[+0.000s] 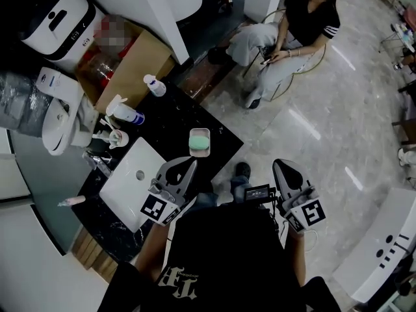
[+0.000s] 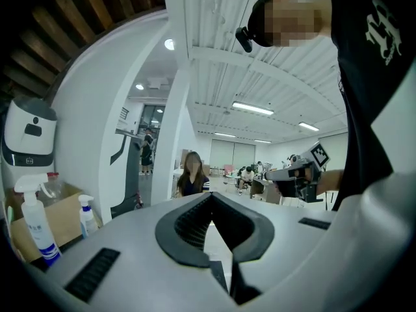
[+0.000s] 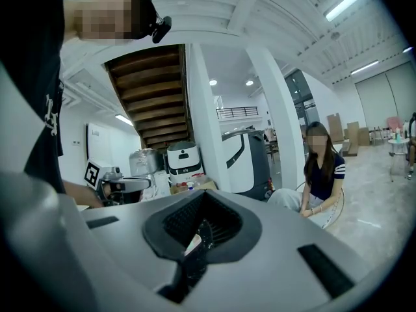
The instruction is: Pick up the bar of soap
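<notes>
The bar of soap [image 1: 199, 140] is pale green and lies in a small dish on the black countertop [image 1: 172, 125], just beyond the white square sink [image 1: 130, 181]. My left gripper [image 1: 191, 164] hangs over the counter's near edge, a little short of the soap, with its jaws shut and empty. My right gripper [image 1: 281, 166] is held off the counter to the right, above the floor, its jaws together with nothing between them. Both gripper views look level into the room and do not show the soap. The left gripper view catches the right gripper [image 2: 300, 173].
Two spray bottles [image 1: 127, 113] [image 1: 154, 85] stand at the counter's far side, by a cardboard box [image 1: 133, 67]. A white basin-like fixture [image 1: 60, 119] and small clutter sit left of the sink. A person sits on a chair [image 1: 296, 34] beyond the counter.
</notes>
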